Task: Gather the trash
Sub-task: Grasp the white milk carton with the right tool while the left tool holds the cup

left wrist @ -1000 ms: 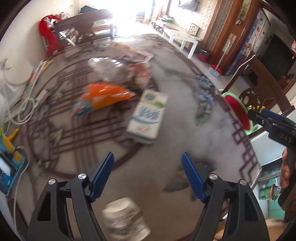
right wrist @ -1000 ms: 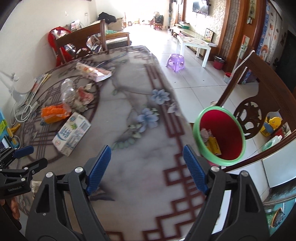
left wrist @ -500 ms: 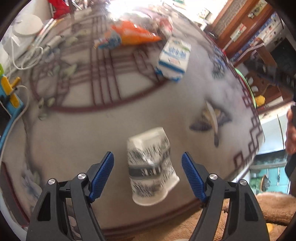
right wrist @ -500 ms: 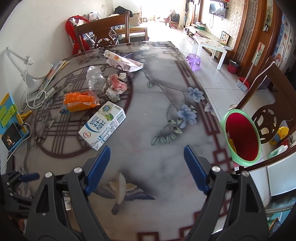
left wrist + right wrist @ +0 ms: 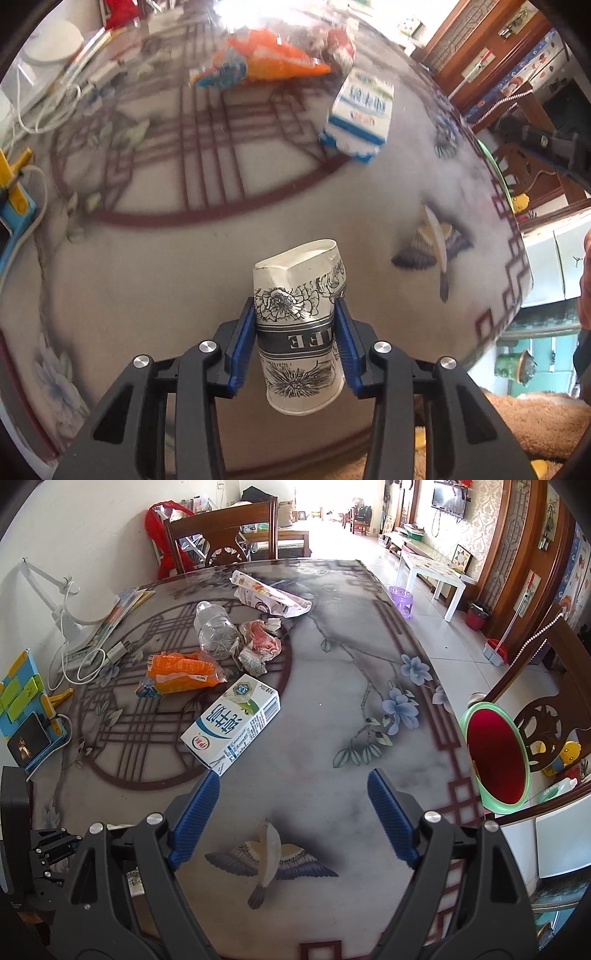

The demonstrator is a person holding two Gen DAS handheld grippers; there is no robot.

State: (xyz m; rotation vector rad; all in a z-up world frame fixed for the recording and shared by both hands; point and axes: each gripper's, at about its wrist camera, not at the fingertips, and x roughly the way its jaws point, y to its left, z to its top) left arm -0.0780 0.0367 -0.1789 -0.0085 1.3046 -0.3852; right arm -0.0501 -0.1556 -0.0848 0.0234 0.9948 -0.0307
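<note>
With its blue pads pressed on both sides of the white paper cup with black flower print (image 5: 299,325), the left gripper (image 5: 295,332) has just been closing and now has the cup squeezed; the cup's far end is dented. The cup lies tilted betw. the pads, wide rim toward the camera, over the near edge of the marble-pattern glass-top table (image 5: 155,266).

Ref. landmark: the white-and-blue milk carton (image 5: 231,725), lying flat on the table.
- Orange crinkled snack bag (image 5: 181,672): just beyond the carton, to its left, not touching as far as visible.
- Clear crushed plastic bottle (image 5: 214,631): beyond the carton, behind the snack bag.
- Red-and-white crumpled wrapper (image 5: 260,640): beyond the carton, just beside the bottle.
- White printed flat packet (image 5: 269,598): well beyond the carton, toward the table's far end.
- Green-rimmed red waste bin (image 5: 495,757): well to the carton's right, off the table's side edge, next to a dark wooden chair (image 5: 543,709).
- Blue-and-yellow toy stand (image 5: 26,709): far left of the carton, at the wall-side edge.

The right gripper (image 5: 291,812) hangs above the table nearer the camera than the carton, jaws wide apart, nothing betw. them; its left pad's tip sits close to the carton's near corner in view, contact cannot be told.
</note>
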